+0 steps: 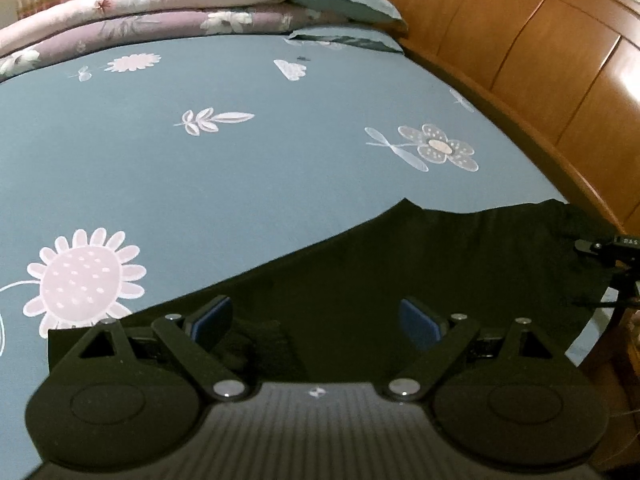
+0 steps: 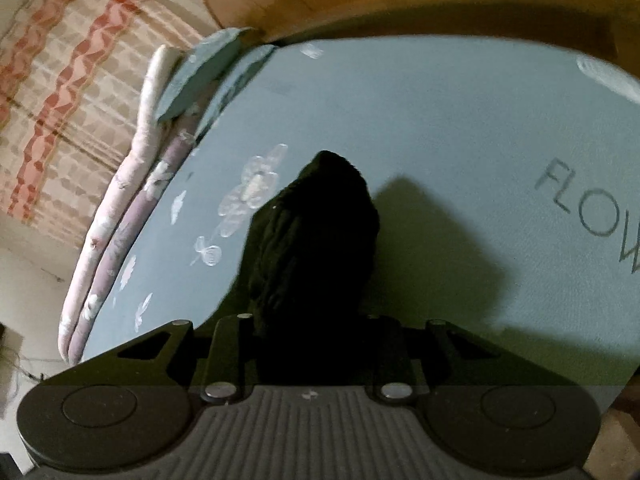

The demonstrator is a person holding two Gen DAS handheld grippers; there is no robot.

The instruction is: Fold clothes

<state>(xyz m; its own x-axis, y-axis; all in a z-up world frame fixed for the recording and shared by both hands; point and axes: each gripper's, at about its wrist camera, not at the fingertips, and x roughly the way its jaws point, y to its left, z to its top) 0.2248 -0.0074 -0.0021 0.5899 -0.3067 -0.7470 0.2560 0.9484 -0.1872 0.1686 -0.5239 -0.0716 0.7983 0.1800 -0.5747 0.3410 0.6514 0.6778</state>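
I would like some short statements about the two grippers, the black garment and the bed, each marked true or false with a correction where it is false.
1. The left gripper has its jaws wide apart with nothing pinched between them. True.
2. The right gripper holds nothing. False: its jaws are closed on a bunch of the black garment.
3. The bed sheet is plain white. False: it is blue-grey with printed flowers.
4. Folded floral quilts lie stacked along the far edge of the bed. True.
5. In the left wrist view the garment lies on a wooden floor. False: it lies spread on the bed sheet, beside the wooden headboard.
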